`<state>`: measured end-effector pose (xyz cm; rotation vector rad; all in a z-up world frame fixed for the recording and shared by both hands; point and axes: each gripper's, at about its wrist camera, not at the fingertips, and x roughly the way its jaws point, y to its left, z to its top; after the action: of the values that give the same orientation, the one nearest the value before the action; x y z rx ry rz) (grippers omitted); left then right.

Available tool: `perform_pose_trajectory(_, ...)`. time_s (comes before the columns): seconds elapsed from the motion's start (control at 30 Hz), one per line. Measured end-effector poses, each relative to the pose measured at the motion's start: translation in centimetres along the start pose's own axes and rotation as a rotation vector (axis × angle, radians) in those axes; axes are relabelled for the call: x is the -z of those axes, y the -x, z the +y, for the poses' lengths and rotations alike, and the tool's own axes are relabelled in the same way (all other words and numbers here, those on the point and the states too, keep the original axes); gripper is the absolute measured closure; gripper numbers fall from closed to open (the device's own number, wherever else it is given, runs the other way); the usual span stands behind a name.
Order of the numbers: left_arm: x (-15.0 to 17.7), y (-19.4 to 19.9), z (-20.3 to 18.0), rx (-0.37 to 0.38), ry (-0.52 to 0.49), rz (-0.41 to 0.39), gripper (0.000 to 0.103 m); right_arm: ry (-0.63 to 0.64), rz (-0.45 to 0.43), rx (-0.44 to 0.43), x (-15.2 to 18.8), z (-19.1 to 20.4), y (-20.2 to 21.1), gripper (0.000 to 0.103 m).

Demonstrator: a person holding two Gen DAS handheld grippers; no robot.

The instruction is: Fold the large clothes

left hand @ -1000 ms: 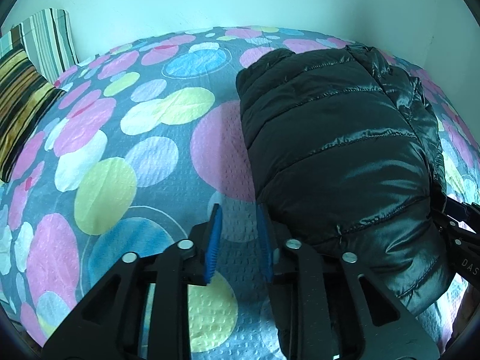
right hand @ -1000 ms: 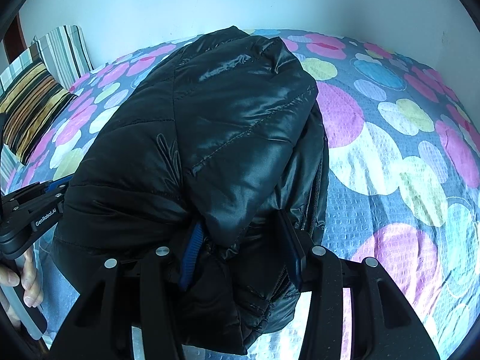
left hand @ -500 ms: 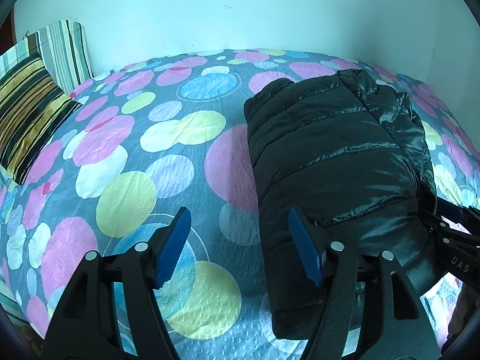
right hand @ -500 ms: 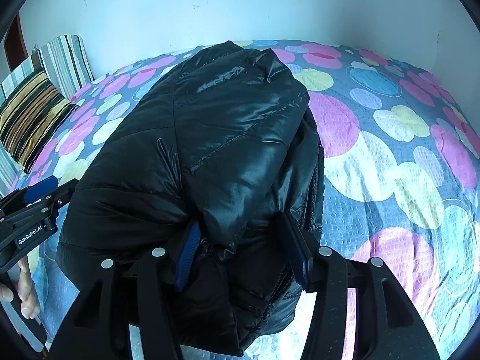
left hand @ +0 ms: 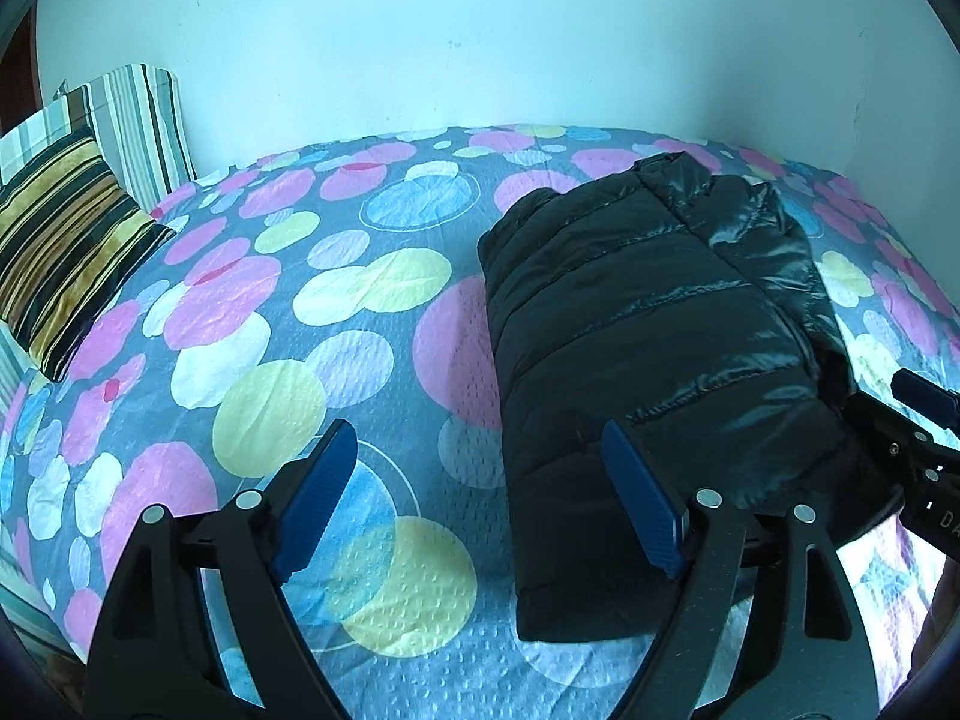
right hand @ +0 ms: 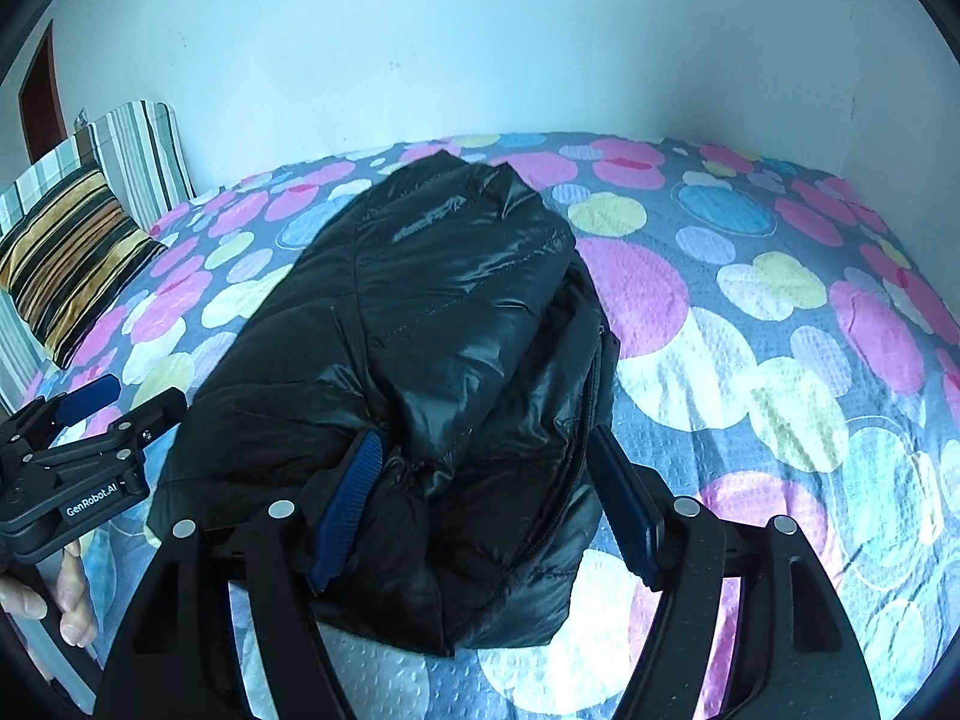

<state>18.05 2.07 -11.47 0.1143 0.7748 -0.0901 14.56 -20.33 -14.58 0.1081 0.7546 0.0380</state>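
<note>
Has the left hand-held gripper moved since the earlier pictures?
Yes. The left hand-held gripper has backed up and away from the folded black puffer jacket: more wall shows above the circle-patterned bedspread. Its jaws have just been opening, with nothing between them.

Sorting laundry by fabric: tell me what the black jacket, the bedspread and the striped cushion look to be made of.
Black jacket: apparently a glossy synthetic shell, nylon or polyester, with padded filling; it shows a sheen and stitched puffy channels.
Bedspread: matte woven fabric, possibly cotton seersucker; a dimpled, puckered texture runs across the printed circles.
Striped cushion: soft plush, maybe velvet or velour; its stripes have a faint sheen.
</note>
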Motion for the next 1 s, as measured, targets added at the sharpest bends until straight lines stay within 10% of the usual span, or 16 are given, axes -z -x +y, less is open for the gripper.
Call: perform_pose_trajectory(1.0, 0.3, 11.9, -0.4, -0.048, 0.057, -0.179, 0.003, 0.011, -0.175, 0.026, 0.9, 1.3, 10.6, 0.024)
